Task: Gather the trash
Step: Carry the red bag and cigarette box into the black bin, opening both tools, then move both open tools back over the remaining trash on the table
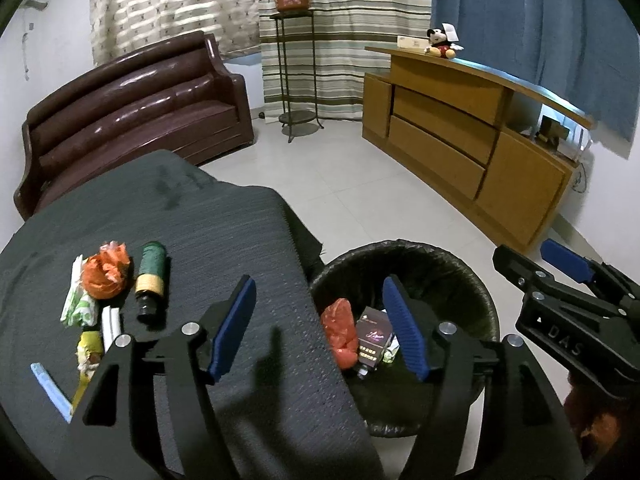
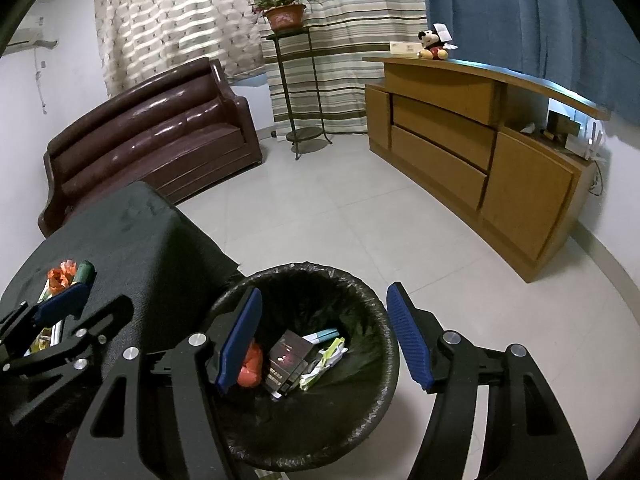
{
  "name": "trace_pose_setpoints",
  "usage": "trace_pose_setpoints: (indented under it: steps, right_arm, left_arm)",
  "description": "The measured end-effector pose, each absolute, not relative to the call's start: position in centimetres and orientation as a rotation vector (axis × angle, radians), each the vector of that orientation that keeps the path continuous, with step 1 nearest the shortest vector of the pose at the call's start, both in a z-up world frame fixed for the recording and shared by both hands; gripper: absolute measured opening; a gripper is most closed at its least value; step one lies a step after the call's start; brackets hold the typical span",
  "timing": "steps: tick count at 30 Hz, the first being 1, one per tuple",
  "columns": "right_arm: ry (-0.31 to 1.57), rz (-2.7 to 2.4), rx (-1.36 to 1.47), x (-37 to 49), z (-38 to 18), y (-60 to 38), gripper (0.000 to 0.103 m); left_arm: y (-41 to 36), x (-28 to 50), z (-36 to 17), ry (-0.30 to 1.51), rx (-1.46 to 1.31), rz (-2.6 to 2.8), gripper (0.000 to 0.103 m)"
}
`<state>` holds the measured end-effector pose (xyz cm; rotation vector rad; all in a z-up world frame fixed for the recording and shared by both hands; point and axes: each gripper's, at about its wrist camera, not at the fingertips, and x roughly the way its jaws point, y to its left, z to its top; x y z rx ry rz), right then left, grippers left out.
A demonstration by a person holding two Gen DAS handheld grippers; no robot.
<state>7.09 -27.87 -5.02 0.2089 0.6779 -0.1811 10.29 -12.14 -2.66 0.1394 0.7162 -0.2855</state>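
Our left tool (image 1: 320, 328) and right tool (image 2: 324, 336) gaped empty above the bin (image 2: 384, 380); trash (image 1: 106, 272) lay leftward on the surface (image 1: 224, 240).

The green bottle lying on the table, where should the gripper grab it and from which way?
Probably around the green body of the green bottle, coming down from above with the left gripper, its open jaws set across the width. It lies flat on the black table, its black cap end pointing toward the gripper. The crumpled orange bag crowds its left side.
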Motion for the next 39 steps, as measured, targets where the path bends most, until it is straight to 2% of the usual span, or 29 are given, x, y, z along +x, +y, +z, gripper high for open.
trace_pose_setpoints:
  steps: [21,39]
  right_arm:
    - [0.698,-0.044,0.15,6.4,-4.3,-21.5,0.064]
    - [0.722,0.072,0.083,6.5,-4.3,-14.2,0.064]
  left_arm:
    - [-0.6,6.6,-1.1,0.745,0.06,-0.079,0.067]
    - [9.1,5.2,-2.5,0.806,-0.024,0.098,0.067]
